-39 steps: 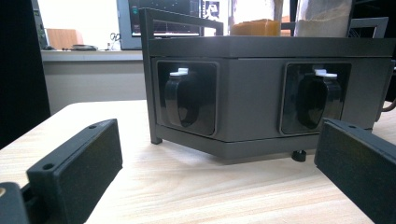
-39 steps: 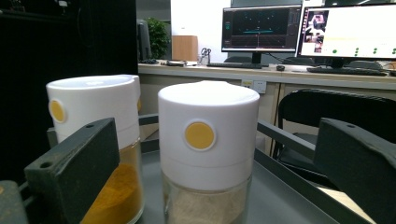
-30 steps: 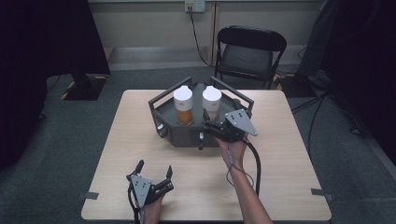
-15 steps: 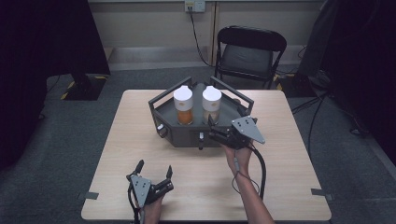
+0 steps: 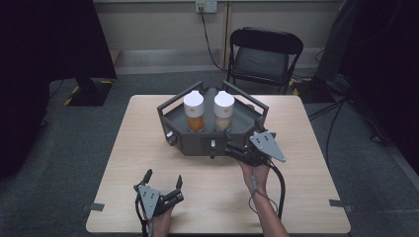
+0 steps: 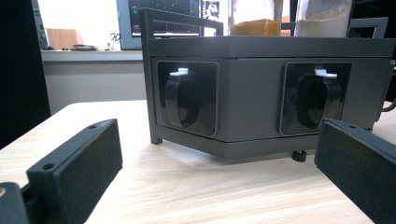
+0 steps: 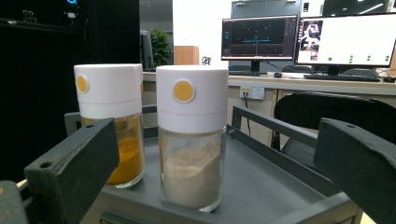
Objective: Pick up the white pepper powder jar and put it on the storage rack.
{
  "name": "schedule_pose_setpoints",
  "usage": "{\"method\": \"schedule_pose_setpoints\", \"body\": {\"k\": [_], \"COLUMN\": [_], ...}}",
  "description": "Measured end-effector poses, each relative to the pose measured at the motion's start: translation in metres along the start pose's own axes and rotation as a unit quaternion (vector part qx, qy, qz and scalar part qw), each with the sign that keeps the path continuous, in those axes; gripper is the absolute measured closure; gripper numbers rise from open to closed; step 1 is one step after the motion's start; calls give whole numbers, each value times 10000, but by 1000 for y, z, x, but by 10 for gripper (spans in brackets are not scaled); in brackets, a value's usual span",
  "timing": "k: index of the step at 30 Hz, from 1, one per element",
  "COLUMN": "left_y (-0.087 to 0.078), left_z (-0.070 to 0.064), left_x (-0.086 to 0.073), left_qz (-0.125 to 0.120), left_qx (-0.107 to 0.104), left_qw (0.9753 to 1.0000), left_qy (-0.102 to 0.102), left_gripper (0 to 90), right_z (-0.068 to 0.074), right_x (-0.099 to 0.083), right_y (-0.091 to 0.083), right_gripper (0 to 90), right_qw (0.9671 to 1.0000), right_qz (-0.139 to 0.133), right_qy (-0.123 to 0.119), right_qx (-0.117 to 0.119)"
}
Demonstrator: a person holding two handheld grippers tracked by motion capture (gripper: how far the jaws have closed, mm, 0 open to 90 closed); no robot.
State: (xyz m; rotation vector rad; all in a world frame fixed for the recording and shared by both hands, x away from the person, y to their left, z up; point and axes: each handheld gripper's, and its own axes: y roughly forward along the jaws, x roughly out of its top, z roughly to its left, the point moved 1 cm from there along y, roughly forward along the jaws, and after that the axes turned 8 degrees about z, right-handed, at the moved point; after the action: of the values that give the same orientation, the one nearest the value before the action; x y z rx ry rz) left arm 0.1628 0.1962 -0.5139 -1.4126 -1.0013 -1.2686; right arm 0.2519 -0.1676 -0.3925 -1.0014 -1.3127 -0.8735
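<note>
Pale-powder jar (image 7: 191,140): upright, long axis vertical, on grey rack (image 5: 247,121).
Right gripper (image 5: 245,150): level, jaws spread, facing jar.
Left gripper (image 5: 164,181): jaws spread, low on table (image 5: 306,148).

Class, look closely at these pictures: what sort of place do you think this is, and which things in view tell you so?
Probably a lab or office workroom, not a kitchen: computer monitors on a desk, a folding chair, carpeted floor, and a plain wooden table holding a grey rack with two spice jars.

Left black two-jaw gripper (image 5: 163,181) sits low near the person's edge, jaws spread wide, hand (image 5: 159,223) behind it. Right black two-jaw gripper (image 5: 235,146) with grey three-cornered plate is extended forward on an outstretched forearm (image 5: 264,210), jaws parted wide, nothing between them.
</note>
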Motion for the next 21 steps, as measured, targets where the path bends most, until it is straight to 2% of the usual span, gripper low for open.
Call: {"method": "schedule_pose_setpoints", "body": {"k": [7, 11, 21], "left_y": [0, 0, 0], "left_z": [0, 0, 0], "left_x": [0, 0, 0], "left_qz": [-1, -4, -5], "left_qx": [0, 0, 0], "left_qw": [10000, 10000, 10000], "left_qy": [0, 0, -1], "left_gripper": [0, 0, 0], "right_z": [0, 1, 1], "right_x": [-7, -10, -20], "right_y": [-10, -17, -30], "right_gripper": [0, 0, 0], "right_qw": [10000, 9999, 9998], "right_qz": [-58, -42, -50], "right_qy": [29, -95, -131], "right_qx": [1, -68, -157]}}
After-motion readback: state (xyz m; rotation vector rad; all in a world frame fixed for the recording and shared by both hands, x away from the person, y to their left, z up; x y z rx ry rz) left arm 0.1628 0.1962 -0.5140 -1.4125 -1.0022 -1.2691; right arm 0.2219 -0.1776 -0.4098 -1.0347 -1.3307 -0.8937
